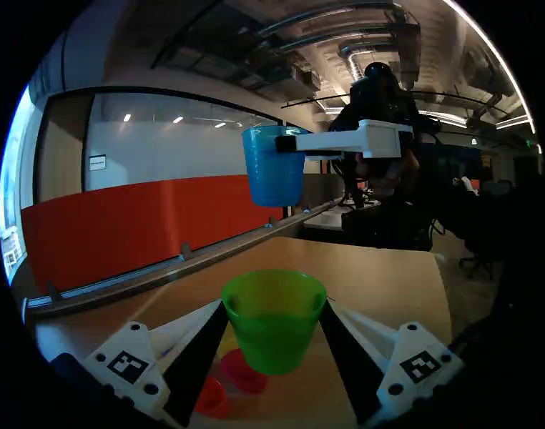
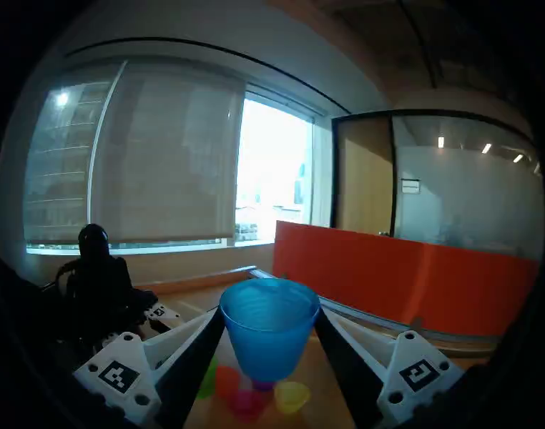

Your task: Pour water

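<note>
One long orange wall (image 1: 129,229) runs along the back, with a pale glass wall above it. In the right gripper view, a big bright window (image 2: 272,179) sits to the left of that orange wall. Below is a wooden table (image 1: 387,272).

Next come the two tools. The left gripper (image 1: 274,311) has both of its fingers pressed on the sides of a green cup (image 1: 274,336). The green cup stands straight up, low over the table. The right gripper (image 2: 269,318) squeezes a blue cup (image 2: 269,343) between its two fingers in the same way. In the left gripper view, the blue cup (image 1: 272,168) is up high, above and past the green cup, and it is upright too. A hand (image 1: 387,168) holds that gripper from behind. I cannot tell if there is water in either cup.

Smallest of all are some little cups lying on the table under the grippers. In the right gripper view I can see an orange one (image 2: 226,382), a pink one (image 2: 247,400) and a yellow one (image 2: 292,395).
</note>
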`<state>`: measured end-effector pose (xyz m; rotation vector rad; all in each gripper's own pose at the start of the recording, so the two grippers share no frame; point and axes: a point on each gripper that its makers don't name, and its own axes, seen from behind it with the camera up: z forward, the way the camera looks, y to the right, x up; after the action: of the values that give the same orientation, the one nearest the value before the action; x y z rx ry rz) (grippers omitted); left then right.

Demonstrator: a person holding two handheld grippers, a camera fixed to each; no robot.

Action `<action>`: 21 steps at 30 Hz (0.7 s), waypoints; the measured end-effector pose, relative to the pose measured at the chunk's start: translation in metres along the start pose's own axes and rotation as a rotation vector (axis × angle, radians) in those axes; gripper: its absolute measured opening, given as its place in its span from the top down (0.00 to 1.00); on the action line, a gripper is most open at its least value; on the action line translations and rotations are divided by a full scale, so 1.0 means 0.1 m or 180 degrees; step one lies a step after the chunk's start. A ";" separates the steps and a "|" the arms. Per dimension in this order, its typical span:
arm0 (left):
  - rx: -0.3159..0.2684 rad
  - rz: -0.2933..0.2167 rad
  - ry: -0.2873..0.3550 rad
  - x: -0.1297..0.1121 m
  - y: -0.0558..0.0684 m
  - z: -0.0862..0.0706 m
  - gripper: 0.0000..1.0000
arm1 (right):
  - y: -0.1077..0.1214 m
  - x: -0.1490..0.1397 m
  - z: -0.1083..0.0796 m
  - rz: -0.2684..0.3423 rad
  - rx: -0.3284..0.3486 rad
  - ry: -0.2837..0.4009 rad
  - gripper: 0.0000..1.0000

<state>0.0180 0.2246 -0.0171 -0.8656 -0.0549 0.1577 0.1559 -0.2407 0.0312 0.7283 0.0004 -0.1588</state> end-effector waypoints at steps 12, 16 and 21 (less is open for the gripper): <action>0.0005 0.0048 -0.0194 -0.15 -0.01 -0.03 0.14 | 0.13 -0.32 -0.16 -0.0036 -0.0049 -0.0156 0.09; -0.0001 0.0068 -0.0259 -0.21 -0.01 -0.04 0.14 | 0.15 -0.42 -0.20 -0.0073 -0.0057 -0.0214 0.09; -0.0025 0.0118 -0.0396 -0.33 0.01 -0.04 0.14 | 0.16 -0.58 -0.23 -0.0096 -0.0041 -0.0318 0.08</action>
<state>-0.0138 0.2171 -0.0200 -0.8645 -0.1560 0.2460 0.1024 -0.2053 0.0274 0.7072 -0.0829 -0.2236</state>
